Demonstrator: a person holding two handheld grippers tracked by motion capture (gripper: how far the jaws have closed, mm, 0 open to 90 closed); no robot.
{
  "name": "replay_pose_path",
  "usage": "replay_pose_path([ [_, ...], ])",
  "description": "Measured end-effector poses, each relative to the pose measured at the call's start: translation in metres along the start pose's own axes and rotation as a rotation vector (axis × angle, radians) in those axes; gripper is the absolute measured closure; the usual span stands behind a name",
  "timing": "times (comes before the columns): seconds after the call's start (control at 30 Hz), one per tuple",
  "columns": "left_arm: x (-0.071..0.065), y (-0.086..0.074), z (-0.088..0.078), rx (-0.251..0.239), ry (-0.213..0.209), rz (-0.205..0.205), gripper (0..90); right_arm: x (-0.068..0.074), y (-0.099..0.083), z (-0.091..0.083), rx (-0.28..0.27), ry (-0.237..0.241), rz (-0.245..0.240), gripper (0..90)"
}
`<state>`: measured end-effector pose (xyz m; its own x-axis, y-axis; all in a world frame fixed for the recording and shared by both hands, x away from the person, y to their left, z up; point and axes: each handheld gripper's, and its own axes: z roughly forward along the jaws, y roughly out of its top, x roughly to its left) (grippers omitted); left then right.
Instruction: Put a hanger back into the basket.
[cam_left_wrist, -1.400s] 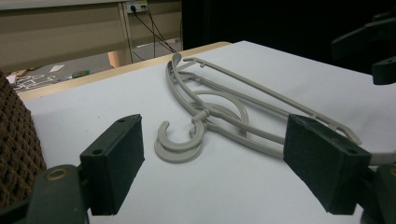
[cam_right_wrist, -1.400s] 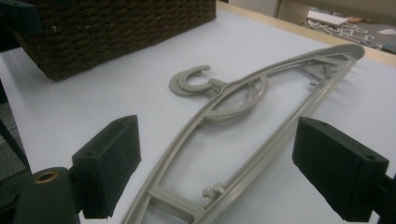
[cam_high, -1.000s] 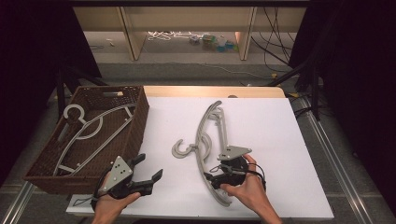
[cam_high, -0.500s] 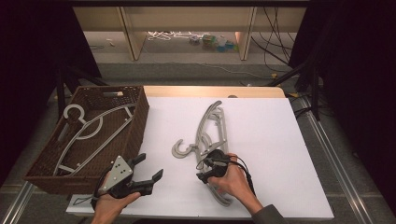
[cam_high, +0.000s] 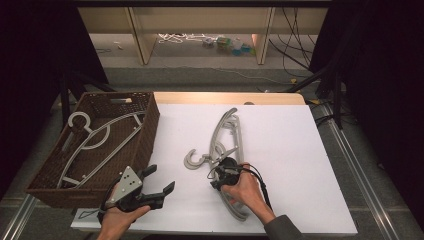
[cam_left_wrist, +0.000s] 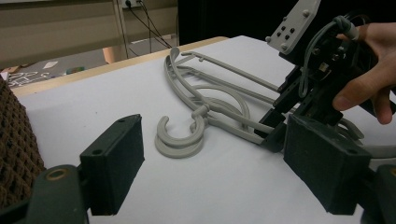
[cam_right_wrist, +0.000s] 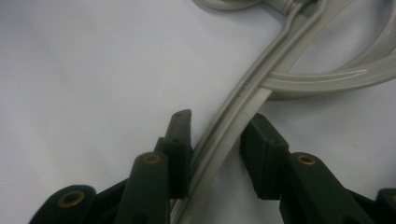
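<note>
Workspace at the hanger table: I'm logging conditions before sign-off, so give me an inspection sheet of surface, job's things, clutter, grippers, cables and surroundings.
Surface: white table top, bare around the work.
Job's things: two grey hangers stacked on the white top; one more grey hanger lies in the brown wicker basket at the left edge.
Clutter: nothing seen on the table.
Grippers: right gripper has just been closing; the stacked hangers' arm runs between its jaws, left pad touching, right pad not clearly. Left gripper open, holding nothing, beside the basket.
Cables: right gripper's cable trails over the hand.
Surroundings: wooden shelf behind, loose cables on the floor.
</note>
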<state>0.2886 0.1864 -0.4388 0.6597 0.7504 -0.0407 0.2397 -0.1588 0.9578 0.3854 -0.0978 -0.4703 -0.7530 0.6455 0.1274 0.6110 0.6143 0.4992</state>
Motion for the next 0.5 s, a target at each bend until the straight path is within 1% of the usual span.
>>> replay_pose_path([
  [0.1, 0.001, 0.000, 0.000, 0.003, 0.000, 0.000, 20.5, 0.000, 0.000, -0.002, 0.000, 0.000, 0.015, 66.4],
  [0.13, 0.000, 0.000, 0.000, 0.002, 0.001, -0.005, 20.4, 0.000, 0.000, -0.003, 0.003, 0.003, 0.009, 66.6],
  [0.17, 0.001, 0.000, 0.000, 0.000, 0.000, -0.004, 20.5, 0.001, 0.000, -0.003, -0.006, -0.008, 0.016, 66.9],
  [0.2, 0.001, 0.000, 0.001, -0.010, -0.006, -0.009, 20.5, 0.001, 0.000, -0.005, -0.007, -0.007, 0.016, 67.0],
  [0.3, 0.001, 0.000, 0.000, 0.002, -0.003, -0.004, 20.6, 0.000, 0.001, -0.009, -0.012, 0.003, 0.033, 67.7],
  [0.33, 0.001, 0.000, 0.000, 0.000, -0.002, -0.003, 20.6, 0.000, 0.001, -0.011, -0.019, 0.006, 0.029, 67.8],
  [0.37, 0.001, 0.000, 0.000, -0.002, -0.002, -0.006, 20.6, 0.000, 0.001, -0.012, -0.019, 0.000, 0.032, 67.9],
  [0.4, 0.002, 0.000, 0.001, -0.010, -0.009, -0.006, 20.7, 0.001, 0.001, -0.013, -0.020, -0.001, 0.024, 68.1],
  [0.43, 0.002, 0.001, 0.000, -0.001, -0.001, -0.001, 20.7, 0.002, 0.001, -0.015, -0.022, -0.005, 0.026, 68.4],
  [0.5, 0.002, 0.000, 0.000, -0.005, -0.003, -0.005, 20.8, 0.002, 0.001, -0.020, -0.032, -0.004, 0.029, 69.2],
])
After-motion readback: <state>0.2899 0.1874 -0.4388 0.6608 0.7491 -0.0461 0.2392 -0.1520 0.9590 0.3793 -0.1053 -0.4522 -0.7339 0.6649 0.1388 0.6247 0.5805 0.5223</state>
